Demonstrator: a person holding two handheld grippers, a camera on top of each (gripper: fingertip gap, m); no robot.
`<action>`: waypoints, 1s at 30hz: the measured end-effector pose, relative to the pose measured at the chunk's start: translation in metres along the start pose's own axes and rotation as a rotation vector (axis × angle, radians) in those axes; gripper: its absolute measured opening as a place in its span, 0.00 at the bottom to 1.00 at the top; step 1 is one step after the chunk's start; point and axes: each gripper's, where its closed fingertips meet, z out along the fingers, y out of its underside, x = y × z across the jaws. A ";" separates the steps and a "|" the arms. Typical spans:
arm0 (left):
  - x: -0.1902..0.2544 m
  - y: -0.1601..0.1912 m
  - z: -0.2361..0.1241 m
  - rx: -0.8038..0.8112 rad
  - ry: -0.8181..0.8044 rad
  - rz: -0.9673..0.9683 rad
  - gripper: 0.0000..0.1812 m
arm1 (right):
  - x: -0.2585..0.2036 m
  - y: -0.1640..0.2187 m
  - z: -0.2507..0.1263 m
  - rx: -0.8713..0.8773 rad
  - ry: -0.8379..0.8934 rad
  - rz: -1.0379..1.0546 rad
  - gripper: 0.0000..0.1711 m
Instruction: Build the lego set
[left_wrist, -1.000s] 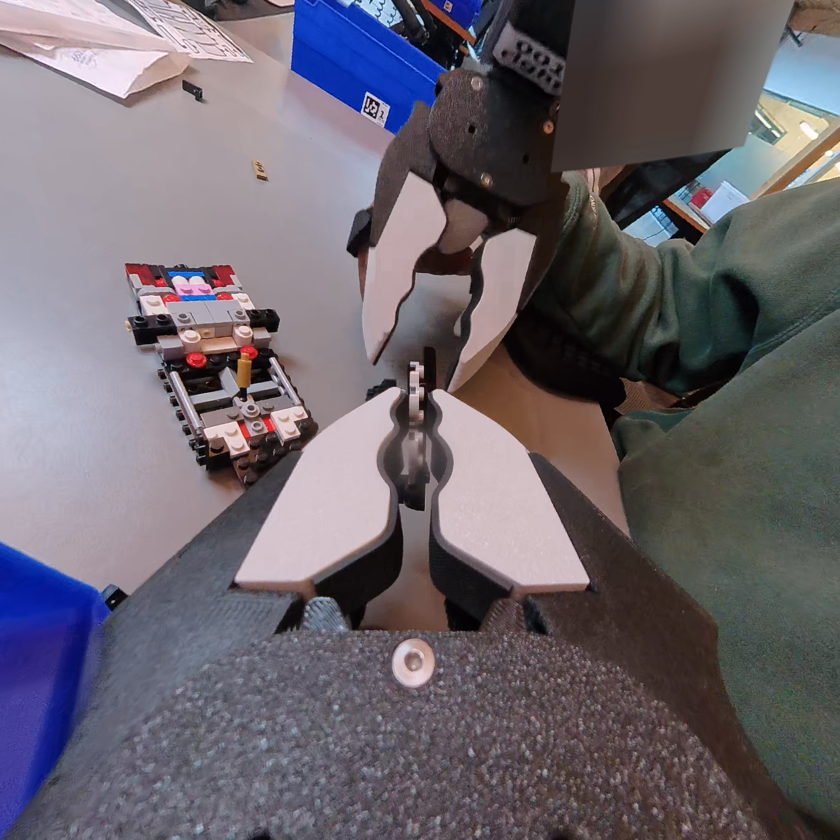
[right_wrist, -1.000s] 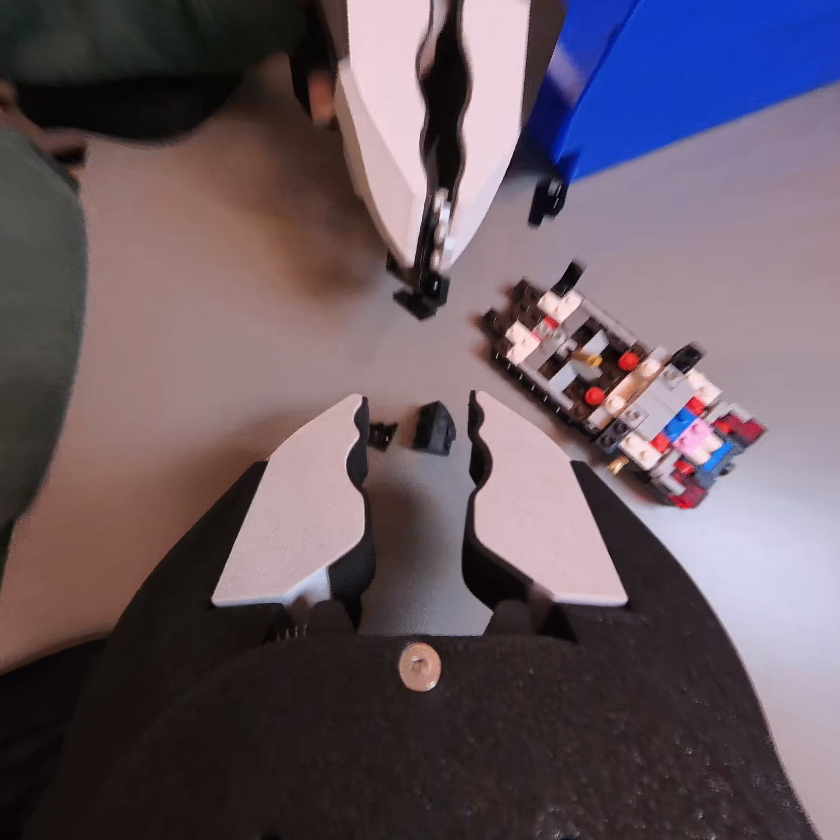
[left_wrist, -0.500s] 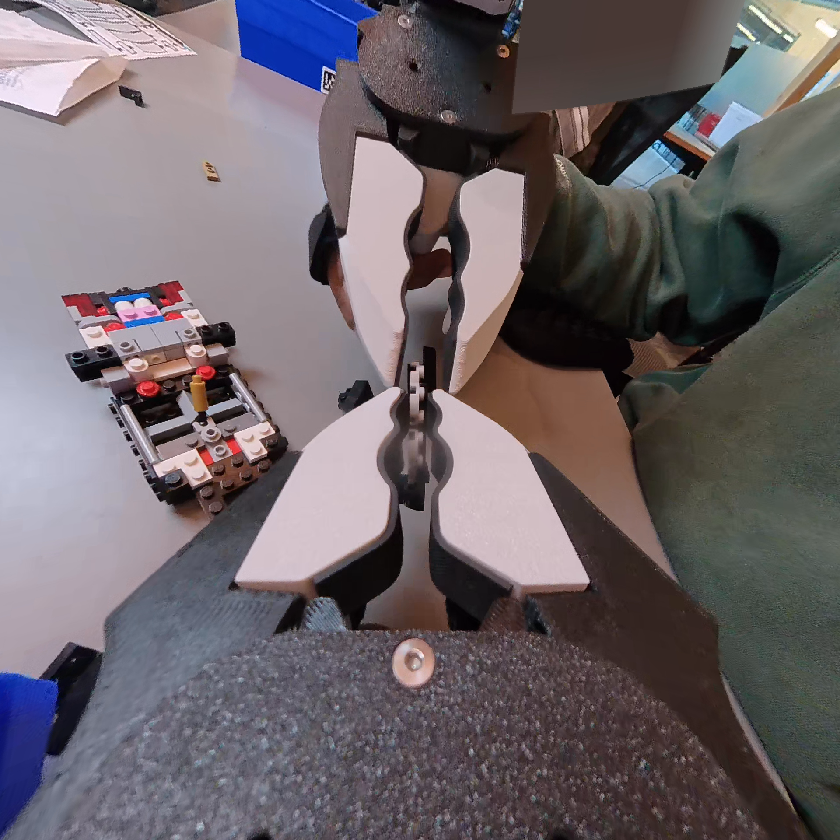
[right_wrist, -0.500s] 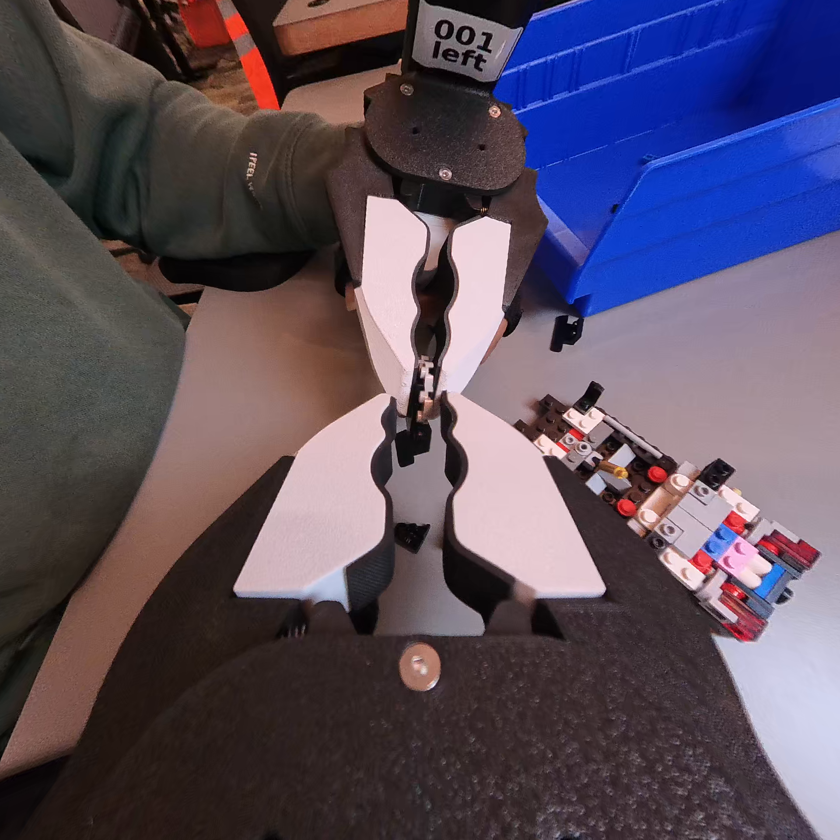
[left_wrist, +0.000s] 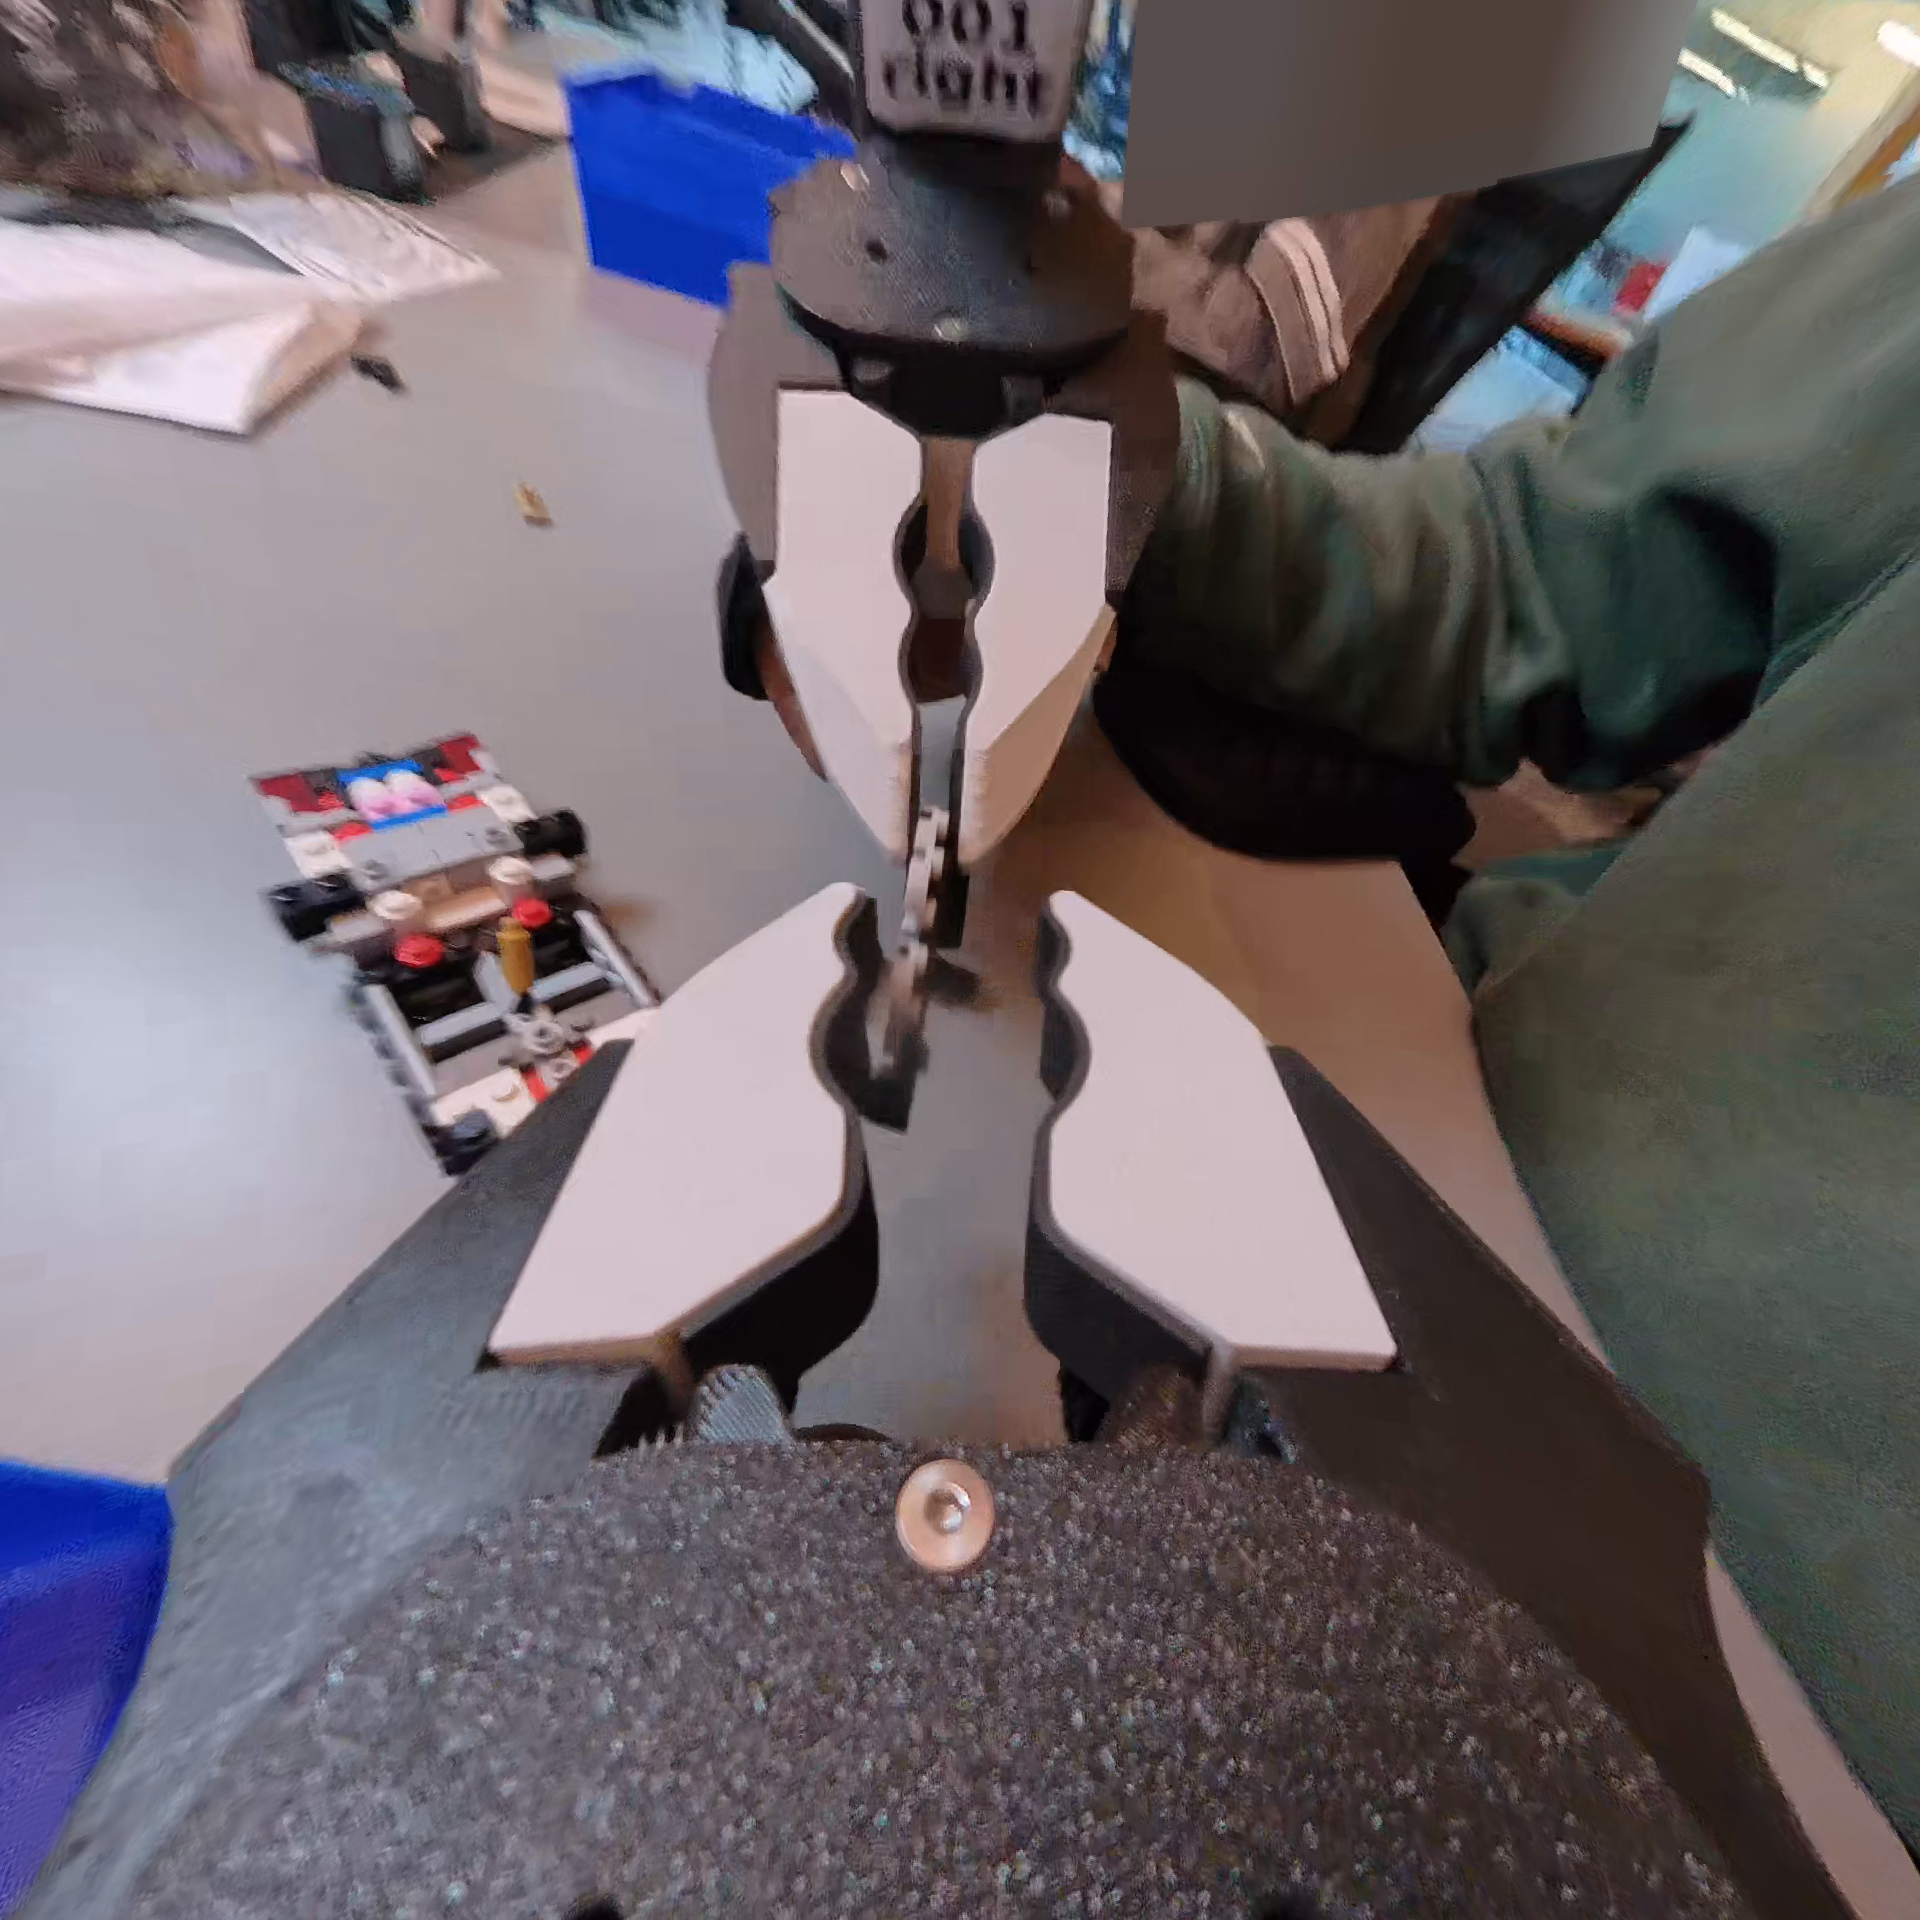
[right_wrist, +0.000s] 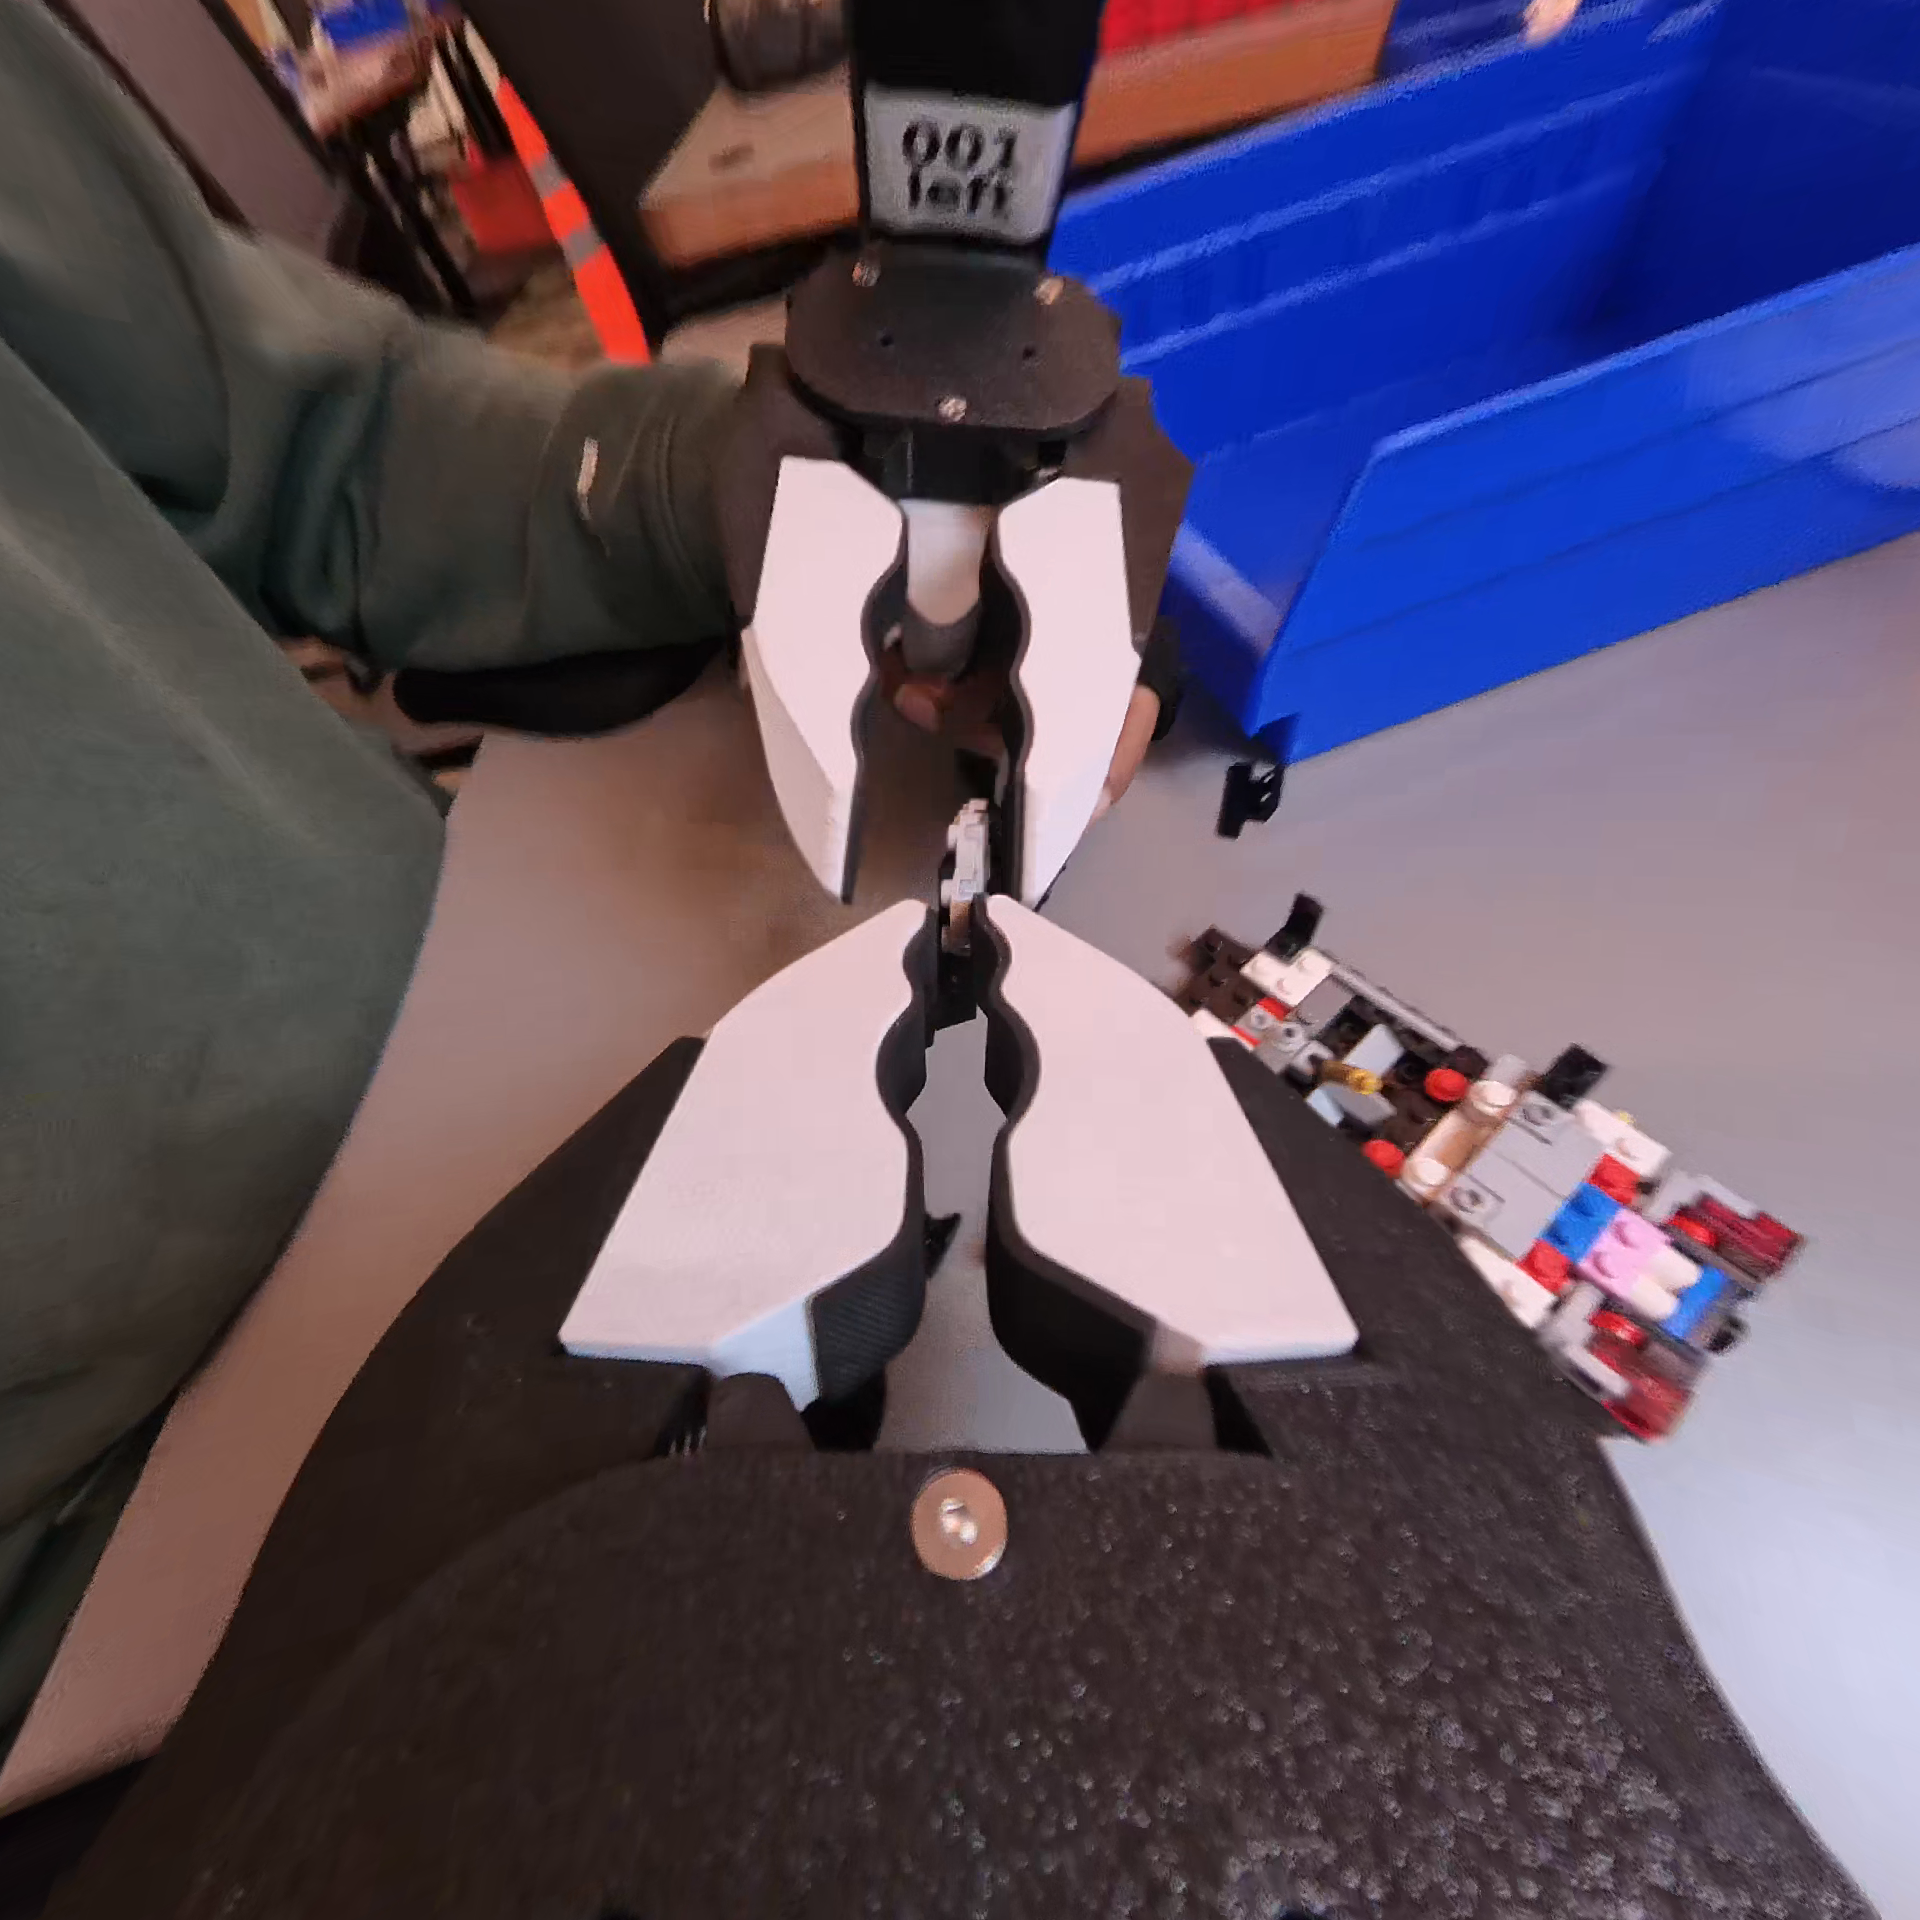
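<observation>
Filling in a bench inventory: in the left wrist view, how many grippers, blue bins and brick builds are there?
Grippers: 2, the left gripper with jaws open and the right gripper
Blue bins: 2, the far bin and the near bin
Brick builds: 2, the flat model on the table and the small strip in the right gripper's jaws
Total: 6

- Left gripper (left_wrist: 948, 914): white wavy-edged fingers (left_wrist: 707, 1143), black speckled housing, silver screw (left_wrist: 945, 1512) just behind the fingers.
- Right gripper (right_wrist: 954, 914): same build, grey labelled tag on its mount.
- Green sleeves (left_wrist: 1455, 613), dark cuffs.
</observation>
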 end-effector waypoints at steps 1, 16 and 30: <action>-0.005 -0.006 -0.005 0.032 -0.028 0.001 0.18 | 0.003 -0.007 -0.007 0.052 0.005 0.018 0.03; -0.022 -0.026 -0.017 0.156 -0.130 -0.039 0.10 | 0.010 -0.037 -0.031 0.259 0.007 0.064 0.03; -0.035 -0.027 -0.020 0.094 -0.340 0.168 0.09 | 0.020 -0.034 -0.031 0.213 0.132 -0.029 0.03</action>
